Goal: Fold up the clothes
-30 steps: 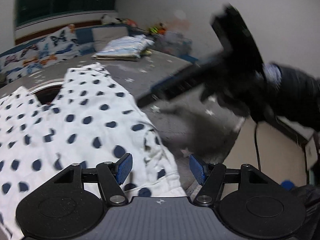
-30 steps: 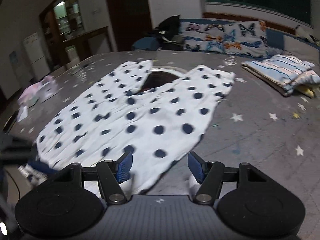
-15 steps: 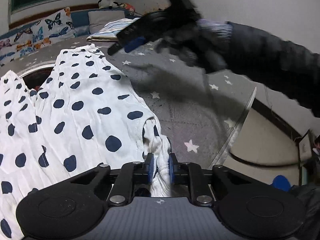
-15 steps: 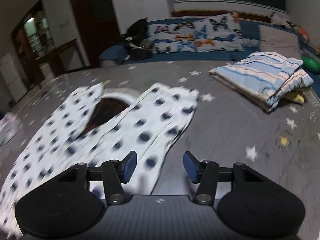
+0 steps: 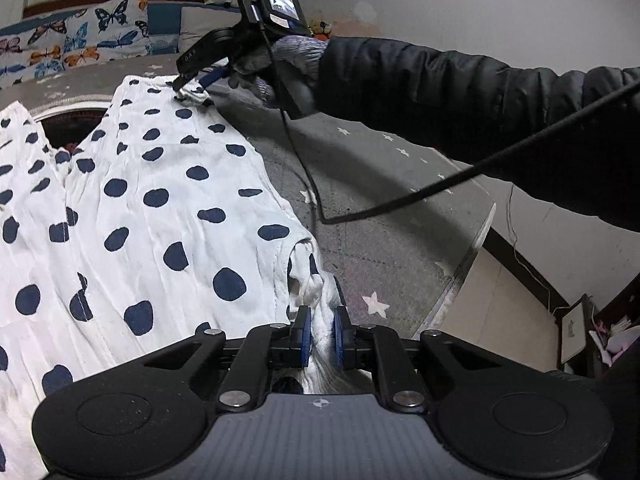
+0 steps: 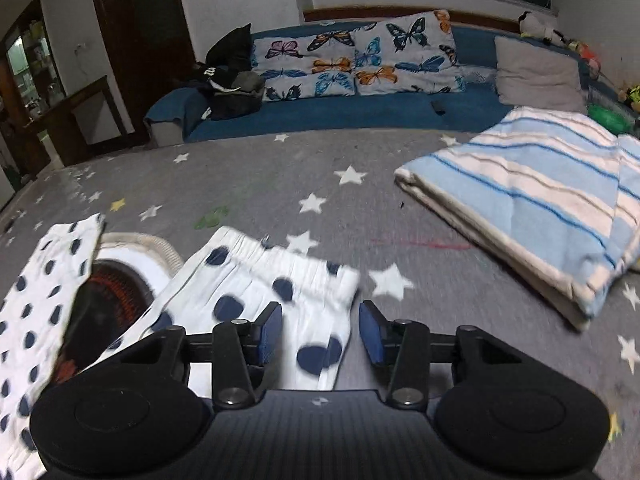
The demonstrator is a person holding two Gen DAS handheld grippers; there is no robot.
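White trousers with dark blue dots (image 5: 160,200) lie spread on a grey star-patterned mat (image 5: 380,208). My left gripper (image 5: 320,332) is shut on a bunched hem of one trouser leg at the near edge. My right gripper (image 6: 320,332) is open, its jaws straddling the elastic waistband corner (image 6: 304,276) of the trousers. In the left wrist view the right gripper (image 5: 192,84) sits at the far corner of the garment, held by a gloved hand in a dark sleeve.
A folded blue-and-white striped blanket (image 6: 540,192) lies on the mat at the right. A blue sofa with butterfly cushions (image 6: 360,64) stands behind. A round heater (image 6: 116,284) shows between the trouser legs. The mat's edge (image 5: 472,256) drops to the floor on the right.
My left gripper has closed on the trouser hem. My right gripper has travelled across the garment to the waistband corner and lowered over it, still open.
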